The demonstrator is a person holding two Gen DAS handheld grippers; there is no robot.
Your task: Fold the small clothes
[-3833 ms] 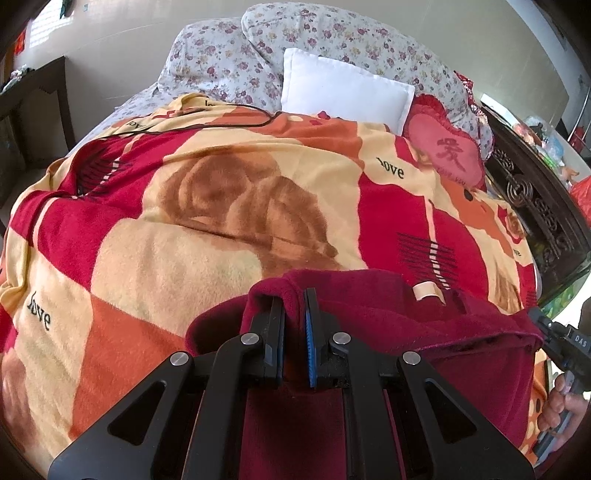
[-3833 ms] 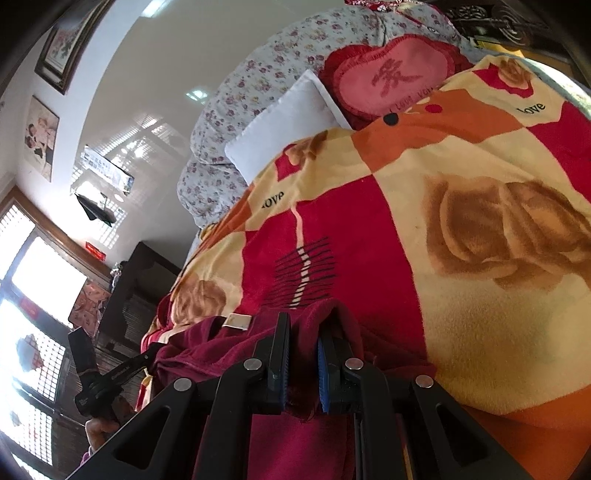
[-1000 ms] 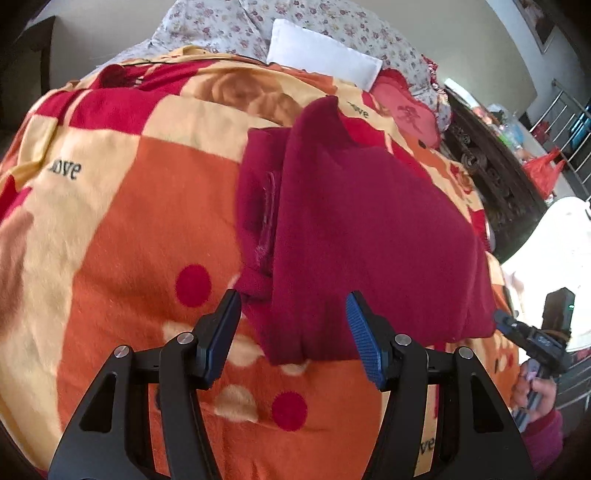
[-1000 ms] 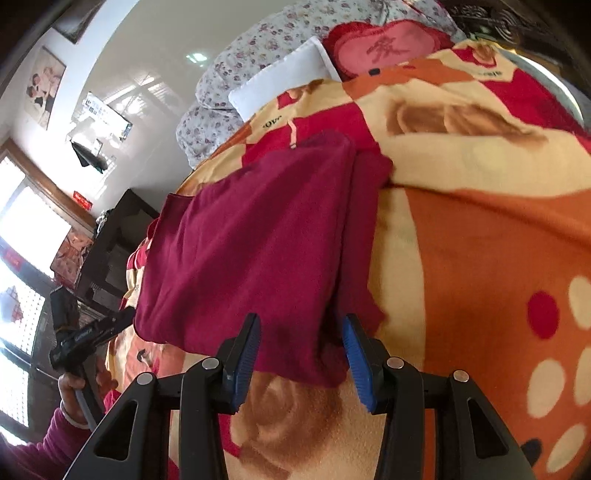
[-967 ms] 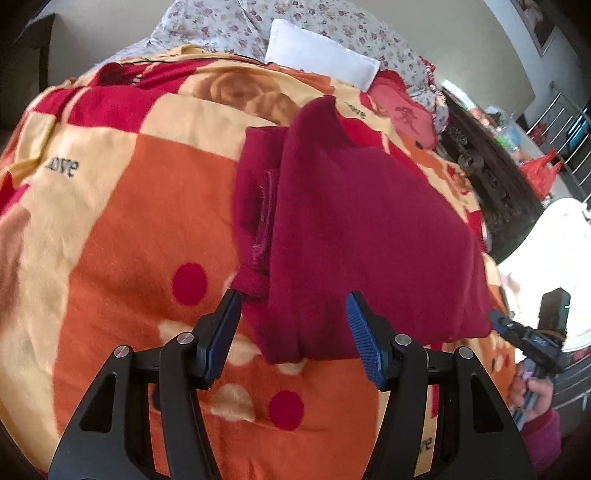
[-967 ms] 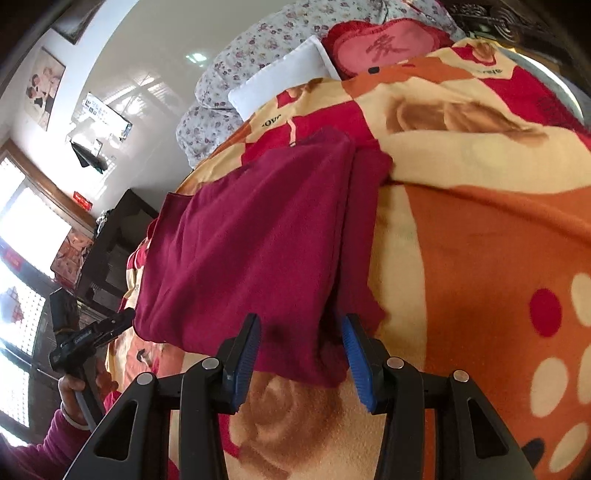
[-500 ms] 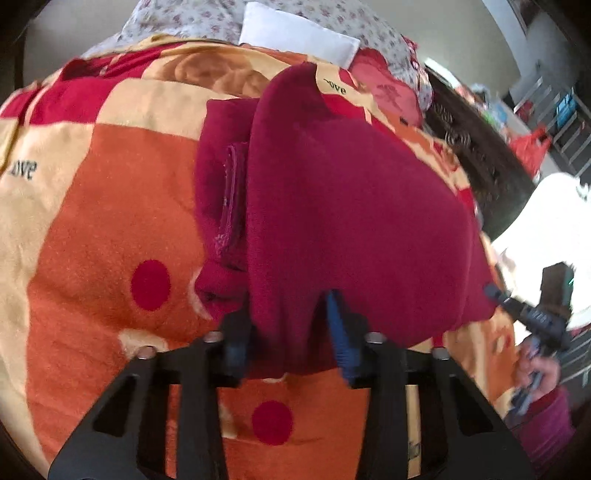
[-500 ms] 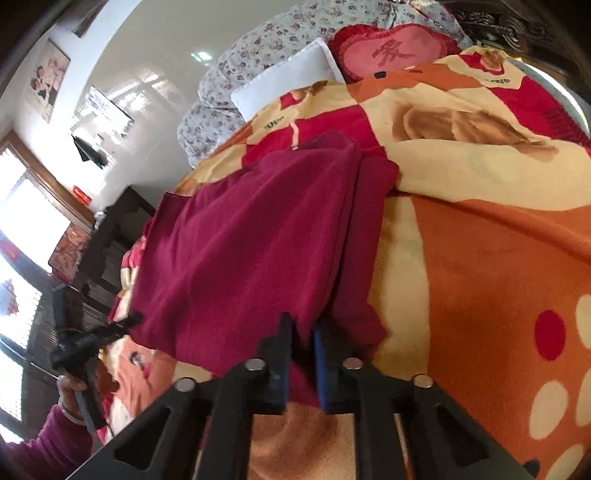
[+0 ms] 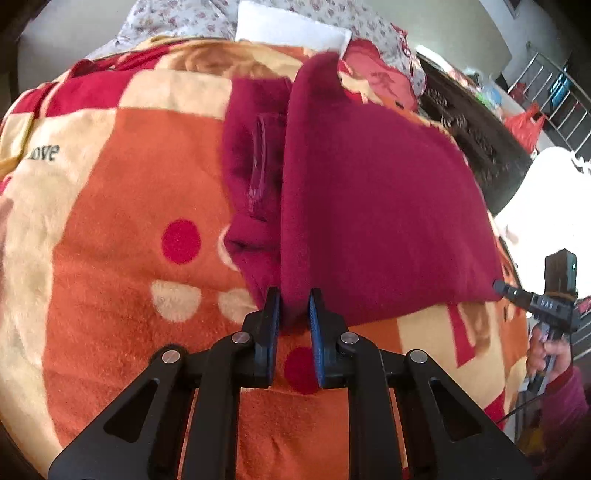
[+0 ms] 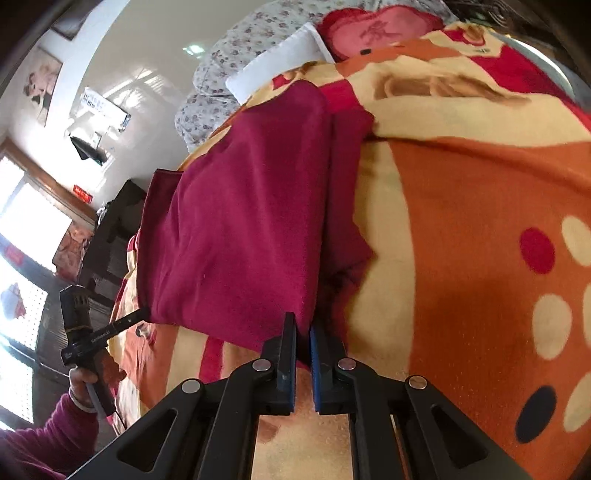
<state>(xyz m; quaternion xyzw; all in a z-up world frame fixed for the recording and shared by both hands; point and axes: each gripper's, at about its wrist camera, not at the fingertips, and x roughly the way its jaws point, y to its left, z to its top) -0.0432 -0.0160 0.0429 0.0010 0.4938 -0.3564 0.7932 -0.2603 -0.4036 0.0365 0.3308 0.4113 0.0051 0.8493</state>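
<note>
Blanket: your landmark — the orange, red and cream bed cover on which everything rests; it gives you a broad soft surface to fold on.
Garment: the maroon piece lies flat on the blanket, already doubled over, with a narrower layer showing along one side. Its long axis runs from the blanket's near edge towards the white pillow at the head end.
Left gripper: you have its jaws closing on the garment's near hem, cloth between the pads, at the corner beside the exposed under-layer.
Right gripper: clenched on the opposite near corner — though the pads hide how many layers they caught, probably the whole thickness.
Why so: with both near corners pinched, I judge you are set to carry that hem up the blanket for a crosswise fold.
</note>
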